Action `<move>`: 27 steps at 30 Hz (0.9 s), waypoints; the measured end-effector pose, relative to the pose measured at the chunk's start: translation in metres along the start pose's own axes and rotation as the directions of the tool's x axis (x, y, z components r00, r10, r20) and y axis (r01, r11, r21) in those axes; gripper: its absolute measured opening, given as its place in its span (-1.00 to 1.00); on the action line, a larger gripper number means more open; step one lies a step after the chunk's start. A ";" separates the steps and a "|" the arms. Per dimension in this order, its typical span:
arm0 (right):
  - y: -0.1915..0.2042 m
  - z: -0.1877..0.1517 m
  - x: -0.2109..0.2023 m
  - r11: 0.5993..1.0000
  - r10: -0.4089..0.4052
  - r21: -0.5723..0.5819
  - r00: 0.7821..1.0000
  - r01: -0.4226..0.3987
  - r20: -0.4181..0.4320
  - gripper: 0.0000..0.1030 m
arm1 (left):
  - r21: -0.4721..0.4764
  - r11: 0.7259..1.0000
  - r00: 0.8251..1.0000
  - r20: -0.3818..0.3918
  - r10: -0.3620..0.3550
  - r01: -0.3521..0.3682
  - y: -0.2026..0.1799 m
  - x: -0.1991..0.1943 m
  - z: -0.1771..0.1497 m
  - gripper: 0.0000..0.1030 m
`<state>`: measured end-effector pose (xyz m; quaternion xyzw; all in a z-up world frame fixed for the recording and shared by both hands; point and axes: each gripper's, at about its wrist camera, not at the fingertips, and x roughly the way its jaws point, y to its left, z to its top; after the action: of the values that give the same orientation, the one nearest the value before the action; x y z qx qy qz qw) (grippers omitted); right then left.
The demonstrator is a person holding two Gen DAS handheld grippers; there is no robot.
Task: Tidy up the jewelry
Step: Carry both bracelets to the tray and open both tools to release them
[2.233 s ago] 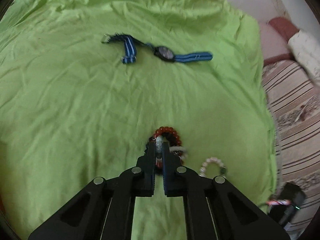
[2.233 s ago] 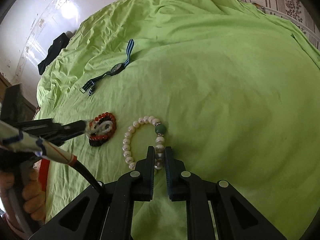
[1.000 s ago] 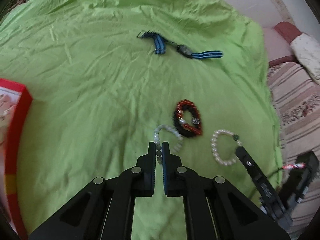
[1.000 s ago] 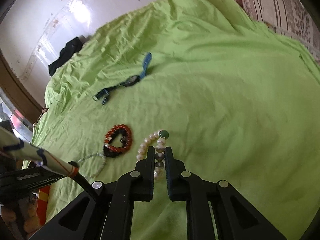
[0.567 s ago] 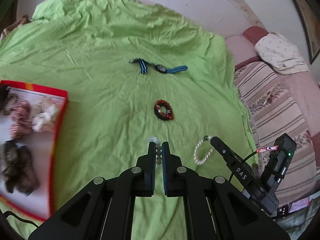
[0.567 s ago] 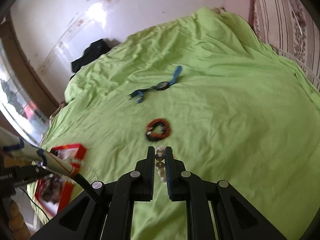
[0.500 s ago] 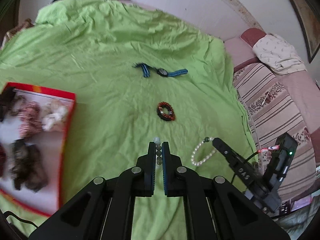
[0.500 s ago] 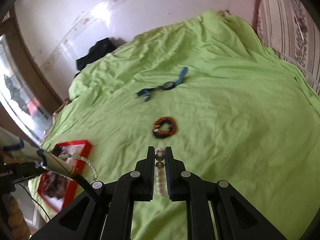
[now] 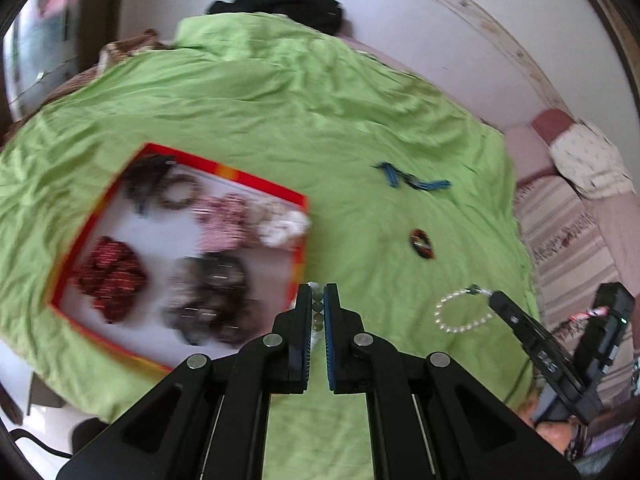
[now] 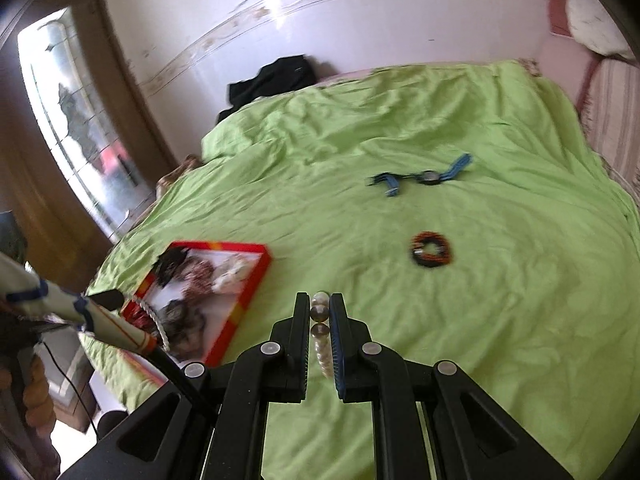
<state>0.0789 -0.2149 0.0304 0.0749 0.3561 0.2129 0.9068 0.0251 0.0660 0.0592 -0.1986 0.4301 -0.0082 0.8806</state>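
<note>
Two bead bracelets are held in the air above a bed. The left gripper [image 9: 316,312] has its jaws clenched on a pale grey-green bead bracelet [image 9: 317,307], of which only a few beads show between the fingers. The right gripper [image 10: 320,328] grips a pearl bracelet [image 10: 321,336] with a darker bead in it; seen from the left side, its white loop [image 9: 460,312] dangles free from the tip.

Below and to the left lies a red-rimmed box [image 9: 260,182], open, already holding hair scrunchies in dark, red, pink and white. It is blurred, so finer detail cannot be told. Farther off on the green bedsheet [image 10: 480,300] rest a red-and-black bead bracelet [image 10: 431,255] and, beyond it, a watch with a blue strap [image 10: 430,177], both well apart from the box.

The step in hand looks like carrying both bracelets toward the box. Next, each gripper would need to hang over a bare patch of the white box floor, then let go so the beads drop inside the rim rather than across it.
</note>
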 end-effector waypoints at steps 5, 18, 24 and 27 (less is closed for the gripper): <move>0.044 -0.003 0.011 0.997 0.037 -0.065 0.999 -0.039 -0.039 -0.80 | -0.035 0.998 0.999 0.009 0.052 -0.052 0.043 -0.006 0.006 -0.89; 0.139 -0.012 0.062 0.975 0.156 -0.129 0.968 -0.183 -0.198 -0.80 | -0.005 0.996 0.996 -0.010 0.090 -0.090 0.093 0.022 0.033 -0.89; 0.186 -0.026 0.095 0.950 0.249 -0.112 0.921 -0.293 -0.299 -0.79 | 0.000 0.996 0.993 -0.074 0.093 -0.093 0.115 0.059 0.055 -0.89; 0.204 -0.035 0.112 0.932 0.309 -0.083 0.892 -0.353 -0.331 -0.79 | -0.018 0.995 0.989 -0.109 0.100 -0.102 0.130 0.080 0.061 -0.89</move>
<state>0.0608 0.0170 -0.0052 0.0355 0.4609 0.3983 0.7923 0.1016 0.1918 -0.0142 -0.1862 0.4867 0.0307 0.8529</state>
